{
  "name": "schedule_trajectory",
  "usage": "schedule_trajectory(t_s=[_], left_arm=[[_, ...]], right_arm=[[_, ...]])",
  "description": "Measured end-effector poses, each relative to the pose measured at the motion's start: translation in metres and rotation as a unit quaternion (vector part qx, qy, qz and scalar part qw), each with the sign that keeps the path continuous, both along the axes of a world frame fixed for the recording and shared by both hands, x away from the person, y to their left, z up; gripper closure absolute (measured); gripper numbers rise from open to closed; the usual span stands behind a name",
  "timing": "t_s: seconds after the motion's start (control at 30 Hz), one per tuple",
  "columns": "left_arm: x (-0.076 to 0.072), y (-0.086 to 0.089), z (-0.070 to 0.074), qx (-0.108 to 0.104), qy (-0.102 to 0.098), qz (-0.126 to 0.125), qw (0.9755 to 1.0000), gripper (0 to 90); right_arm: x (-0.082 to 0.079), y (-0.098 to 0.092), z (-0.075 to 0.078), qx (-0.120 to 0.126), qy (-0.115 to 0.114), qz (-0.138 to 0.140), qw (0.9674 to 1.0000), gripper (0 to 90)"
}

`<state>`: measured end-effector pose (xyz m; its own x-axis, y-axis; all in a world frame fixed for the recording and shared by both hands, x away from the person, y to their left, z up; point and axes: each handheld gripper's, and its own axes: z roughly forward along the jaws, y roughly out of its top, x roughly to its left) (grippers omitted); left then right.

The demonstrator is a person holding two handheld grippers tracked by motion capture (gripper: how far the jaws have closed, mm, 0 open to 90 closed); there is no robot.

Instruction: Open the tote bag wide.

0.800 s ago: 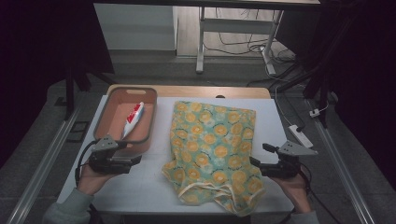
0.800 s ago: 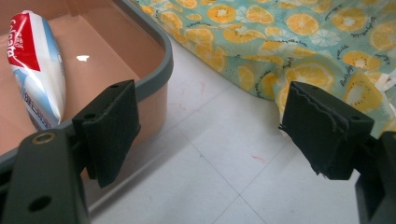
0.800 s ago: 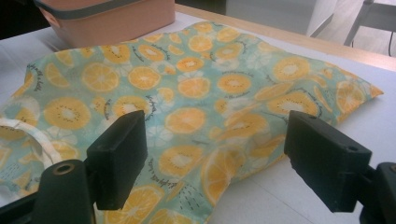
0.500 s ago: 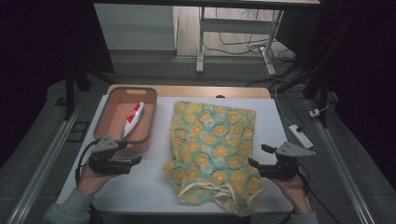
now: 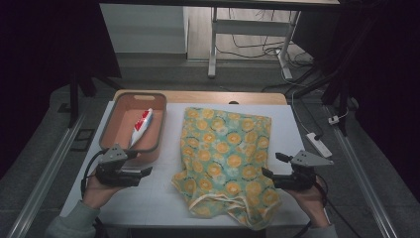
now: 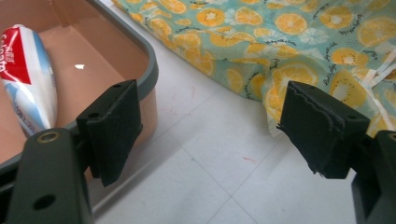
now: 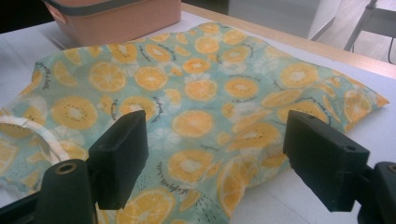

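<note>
From above, the right gripper (image 5: 271, 174) has slid in to the orange-print cloth bag (image 5: 225, 153)'s near right edge; the left gripper (image 5: 143, 171) holds beside the tray (image 5: 157, 130) with toothpaste (image 5: 141, 126). Left gripper view: jaws apart, empty, aimed at the bag's corner. Right gripper view: jaws wide, nothing clamped, so probably about to grab.

Left gripper (image 6: 210, 128) with jaws spread wide over bare white table (image 6: 205, 154), gripping nothing. Left: corner of a pink, grey-rimmed tray (image 6: 150, 74) holding a toothpaste tube (image 6: 28, 84). Upper right: orange-slice print cloth bag (image 6: 289, 42) with white drawstring (image 6: 380, 74).
</note>
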<state>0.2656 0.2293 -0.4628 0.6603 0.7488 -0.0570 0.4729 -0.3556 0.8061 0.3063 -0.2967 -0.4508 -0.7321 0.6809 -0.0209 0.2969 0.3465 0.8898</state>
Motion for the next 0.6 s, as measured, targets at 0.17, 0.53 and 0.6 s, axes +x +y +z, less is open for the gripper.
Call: schedule_trajectory(t_s=[0.17, 0.53, 0.6], left_arm=[[-0.001, -0.005, 0.001, 0.005, 0.001, -0.008, 1.0, 21.5], [0.002, -0.061, 0.003, 0.041, 0.014, -0.089, 0.9951, 25.0], [0.006, -0.074, -0.003, 0.046, 0.028, -0.103, 0.9932, 26.2]], right_arm=[[0.0, 0.002, 0.0, -0.001, 0.002, 0.003, 1.0, 22.9], [-0.004, 0.013, 0.007, -0.01, -0.001, 0.022, 0.9997, 23.3], [-0.004, 0.015, 0.007, -0.011, 0.001, 0.025, 0.9996, 23.3]])
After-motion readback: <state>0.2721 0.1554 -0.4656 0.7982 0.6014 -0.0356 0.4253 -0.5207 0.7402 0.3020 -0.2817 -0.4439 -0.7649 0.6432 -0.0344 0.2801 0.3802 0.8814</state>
